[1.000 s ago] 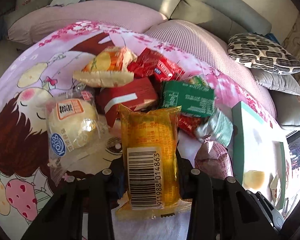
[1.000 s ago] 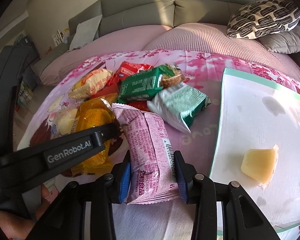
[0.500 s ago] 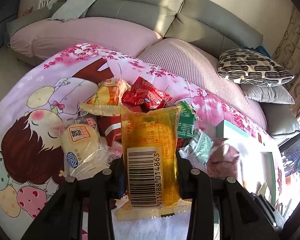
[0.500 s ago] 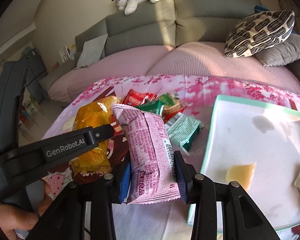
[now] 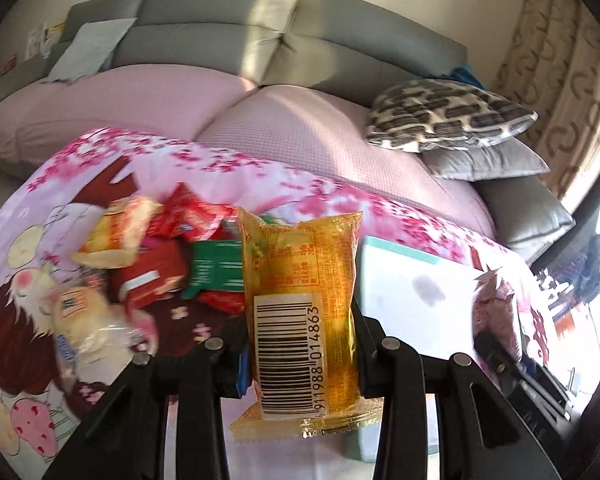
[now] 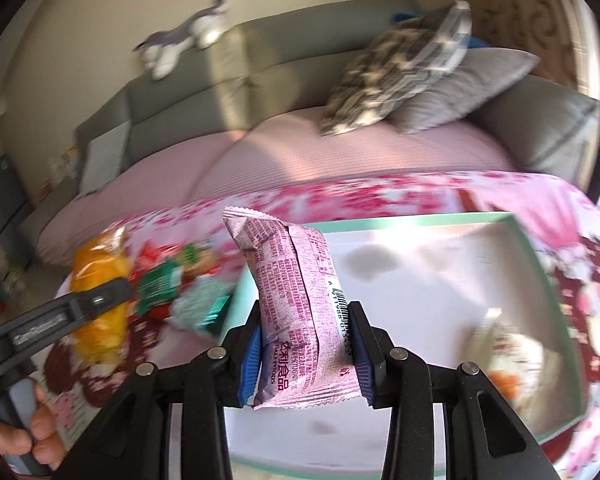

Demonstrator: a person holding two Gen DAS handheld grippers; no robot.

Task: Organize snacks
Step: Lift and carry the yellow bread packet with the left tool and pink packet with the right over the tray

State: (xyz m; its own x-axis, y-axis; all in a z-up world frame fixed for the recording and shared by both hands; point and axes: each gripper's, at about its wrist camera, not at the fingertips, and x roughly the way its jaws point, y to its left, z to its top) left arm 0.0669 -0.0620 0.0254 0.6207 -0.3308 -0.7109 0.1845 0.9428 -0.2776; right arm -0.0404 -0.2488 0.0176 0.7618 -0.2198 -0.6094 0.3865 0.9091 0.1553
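Both packets had lifted clear of the snack pile (image 5: 172, 264) since earlier. Left gripper (image 5: 300, 354) clamped the yellow packet (image 5: 300, 300) mid-frame; right gripper (image 6: 306, 354) pinched the pink packet (image 6: 300, 312) over the tray (image 6: 428, 224). Lowering each flat into open tray space before releasing seemed wisest.

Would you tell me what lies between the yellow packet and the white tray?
Only bare floral cloth shows between yellow packet and white tray, in the left wrist view.

We look from each wrist forward and downward along close gripper fingers toward the sofa (image 5: 228, 40). Our left view faces the snack pile (image 5: 172, 256); our right sits over the tray (image 6: 420, 280). Both share tray (image 5: 400, 280), pile (image 6: 172, 284) and sofa (image 6: 300, 48).
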